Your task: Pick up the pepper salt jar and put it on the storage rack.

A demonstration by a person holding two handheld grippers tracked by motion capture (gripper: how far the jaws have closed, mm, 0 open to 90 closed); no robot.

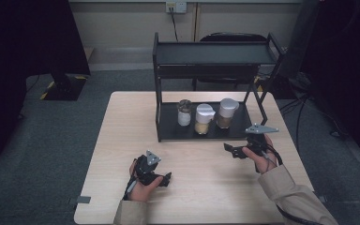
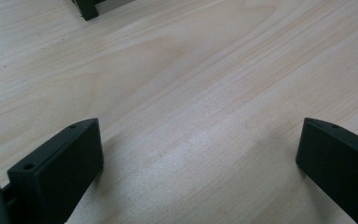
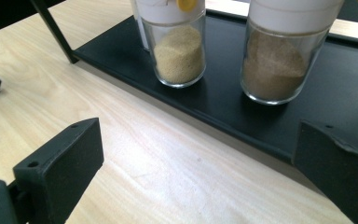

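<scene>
While both grippers are being held wide open over the table (image 1: 122, 140), left gripper (image 1: 165, 179), right gripper (image 1: 231, 149), three glass jars (image 1: 205, 119) of powder being kept on black rack (image 1: 168, 131).

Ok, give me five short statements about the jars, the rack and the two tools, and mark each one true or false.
1. Three jars stand on the bottom shelf of the black rack. True.
2. The right tool is clamped on the middle jar. False: its jaws stand wide apart over bare wood, short of the shelf.
3. The left tool is open, with nothing between its jaws. True.
4. The rack's top shelf holds a jar. False: it is bare; all the jars are on the bottom shelf.
5. The right jar lies tipped on its side. False: it stands upright beside the middle jar.
</scene>
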